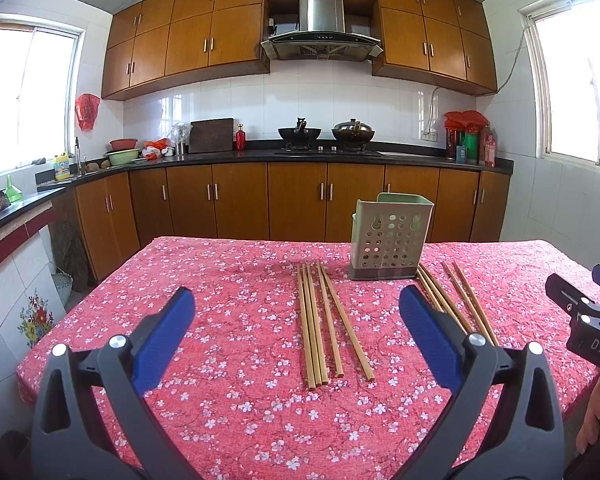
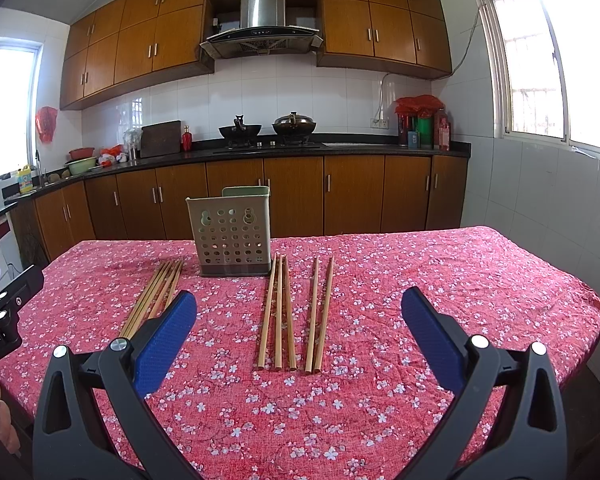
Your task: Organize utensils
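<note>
Hovering, left gripper (image 1: pixel 296 320): black frame with blue padded fingers, held low over the near edge of the tabletop, jaws spread wide apart and gripping nothing.
Hovering, right gripper (image 2: pixel 298 322): same black frame and blue pads, likewise low over the near edge, jaws wide apart and empty; seen also at the right border of the left wrist view (image 1: pixel 588 304).
Tabletop (image 2: pixel 440 280): covered by a red cloth printed with small white blossoms, wrinkled in places.
Left bundle of bamboo chopsticks (image 1: pixel 324 320): five thin tan sticks lying flat, three touching side by side, two just beside them and fanning a little toward the near end; between the left jaws in the left wrist view, partly hidden behind the left blue pad in the right wrist view (image 2: pixel 156 296).
Right bundle of bamboo chopsticks (image 2: pixel 278 312): three tan sticks lying flat close together, ends roughly level.
Pair of bamboo chopsticks (image 2: pixel 318 312): two more sticks just beside the three, converging toward the near end.
Pale green perforated plastic utensil holder (image 2: pixel 230 236): upright on a darker base, beyond the far tips of the sticks, between the left and right bundles; nothing visible standing inside.
Far background: brown wooden kitchen cabinets (image 2: pixel 292 196), black counter, two dark woks (image 2: pixel 240 130) on the stove.
</note>
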`<state>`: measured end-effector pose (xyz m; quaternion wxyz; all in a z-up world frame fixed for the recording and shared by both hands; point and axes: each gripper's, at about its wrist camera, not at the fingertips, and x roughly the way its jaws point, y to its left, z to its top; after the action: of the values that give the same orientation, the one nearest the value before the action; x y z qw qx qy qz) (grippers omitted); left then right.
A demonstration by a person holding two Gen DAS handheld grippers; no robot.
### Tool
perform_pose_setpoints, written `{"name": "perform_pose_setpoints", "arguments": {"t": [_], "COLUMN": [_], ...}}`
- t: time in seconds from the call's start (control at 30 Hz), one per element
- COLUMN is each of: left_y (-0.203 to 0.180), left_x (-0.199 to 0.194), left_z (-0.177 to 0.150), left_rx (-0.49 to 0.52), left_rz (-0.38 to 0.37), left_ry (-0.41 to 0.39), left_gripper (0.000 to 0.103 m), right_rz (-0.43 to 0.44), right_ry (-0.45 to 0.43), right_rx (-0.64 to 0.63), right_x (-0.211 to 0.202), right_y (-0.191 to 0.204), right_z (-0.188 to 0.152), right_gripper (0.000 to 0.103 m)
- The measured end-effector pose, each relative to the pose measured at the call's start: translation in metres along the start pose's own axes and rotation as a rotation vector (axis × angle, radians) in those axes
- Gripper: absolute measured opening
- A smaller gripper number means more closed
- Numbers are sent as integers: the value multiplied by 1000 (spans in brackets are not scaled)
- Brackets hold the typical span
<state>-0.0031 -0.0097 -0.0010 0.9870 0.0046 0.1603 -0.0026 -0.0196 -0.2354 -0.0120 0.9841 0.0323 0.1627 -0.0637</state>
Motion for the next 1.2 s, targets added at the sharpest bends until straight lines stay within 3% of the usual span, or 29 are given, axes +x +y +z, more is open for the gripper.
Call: {"name": "perform_pose_setpoints", "arguments": {"t": [1.2], "left_y": [2], "left_x": [2], "left_z": [-2], "left_rx": [4], "left_rz": [-3], "left_ry": [5], "left_gripper": [99], "right_rz": [0], "right_ry": [1], "right_rx": [0], "right_x": [2], "right_y": [1], "right_z": [-1], "right_gripper": [101]}}
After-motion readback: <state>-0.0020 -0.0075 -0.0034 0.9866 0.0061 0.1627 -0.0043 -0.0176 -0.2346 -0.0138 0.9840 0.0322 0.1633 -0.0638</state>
